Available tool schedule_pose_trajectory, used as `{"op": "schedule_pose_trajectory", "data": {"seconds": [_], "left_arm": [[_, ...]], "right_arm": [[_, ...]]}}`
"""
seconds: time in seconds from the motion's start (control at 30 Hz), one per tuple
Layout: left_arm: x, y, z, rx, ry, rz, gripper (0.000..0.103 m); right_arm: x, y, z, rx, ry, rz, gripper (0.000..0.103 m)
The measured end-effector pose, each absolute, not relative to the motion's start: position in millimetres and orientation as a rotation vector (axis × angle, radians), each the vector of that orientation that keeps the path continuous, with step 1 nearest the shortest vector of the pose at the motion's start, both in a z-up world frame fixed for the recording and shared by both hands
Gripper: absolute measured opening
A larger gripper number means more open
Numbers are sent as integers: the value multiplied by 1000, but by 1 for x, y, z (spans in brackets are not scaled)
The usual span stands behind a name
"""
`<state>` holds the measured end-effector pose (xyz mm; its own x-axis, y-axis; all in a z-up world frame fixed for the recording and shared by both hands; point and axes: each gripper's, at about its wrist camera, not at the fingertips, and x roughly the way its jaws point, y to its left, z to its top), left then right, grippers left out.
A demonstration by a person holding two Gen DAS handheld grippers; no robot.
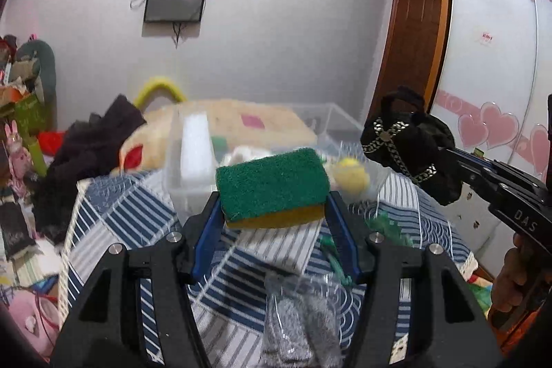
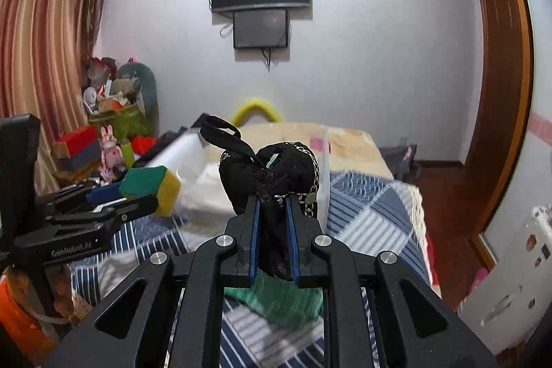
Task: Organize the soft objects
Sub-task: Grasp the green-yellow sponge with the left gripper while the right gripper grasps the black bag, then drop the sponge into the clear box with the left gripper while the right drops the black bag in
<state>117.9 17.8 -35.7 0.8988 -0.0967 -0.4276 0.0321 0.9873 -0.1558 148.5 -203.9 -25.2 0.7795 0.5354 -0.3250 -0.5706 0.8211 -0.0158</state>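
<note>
My left gripper (image 1: 272, 206) is shut on a green and yellow sponge (image 1: 272, 185), held above the striped bed cover just before a clear plastic bin (image 1: 193, 161). The sponge also shows in the right wrist view (image 2: 151, 183). My right gripper (image 2: 272, 206) is shut on a black lace garment with gold trim (image 2: 272, 171), held in the air to the right of the bin. In the left wrist view the garment (image 1: 410, 147) hangs at the right. The bin holds a white block (image 1: 196, 147) and a yellow soft ball (image 1: 352, 175).
A blue and white striped cover (image 1: 131, 223) lies on the bed. A grey item in a clear bag (image 1: 300, 323) lies under my left gripper. A green cloth (image 2: 279, 299) lies under my right gripper. A dark fuzzy cloth (image 1: 82, 154) and clutter sit at the left.
</note>
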Motion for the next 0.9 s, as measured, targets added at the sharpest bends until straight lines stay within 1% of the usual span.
{"op": "schedule_pose_trajectory", "data": {"seconds": [0.2, 0.4, 0.67, 0.9], "left_arm": [[131, 14, -19, -133, 404, -48, 59], [165, 16, -22, -139, 439, -47, 59], [206, 15, -44, -156, 537, -54, 59], [222, 9, -57, -101, 558, -23, 60]], "right_arm": [[159, -192, -9, -109, 265, 587, 13], [175, -176, -2, -97, 256, 578, 13], [197, -141, -17, -148, 329, 570, 13], [223, -130, -38, -169, 447, 575, 13]]}}
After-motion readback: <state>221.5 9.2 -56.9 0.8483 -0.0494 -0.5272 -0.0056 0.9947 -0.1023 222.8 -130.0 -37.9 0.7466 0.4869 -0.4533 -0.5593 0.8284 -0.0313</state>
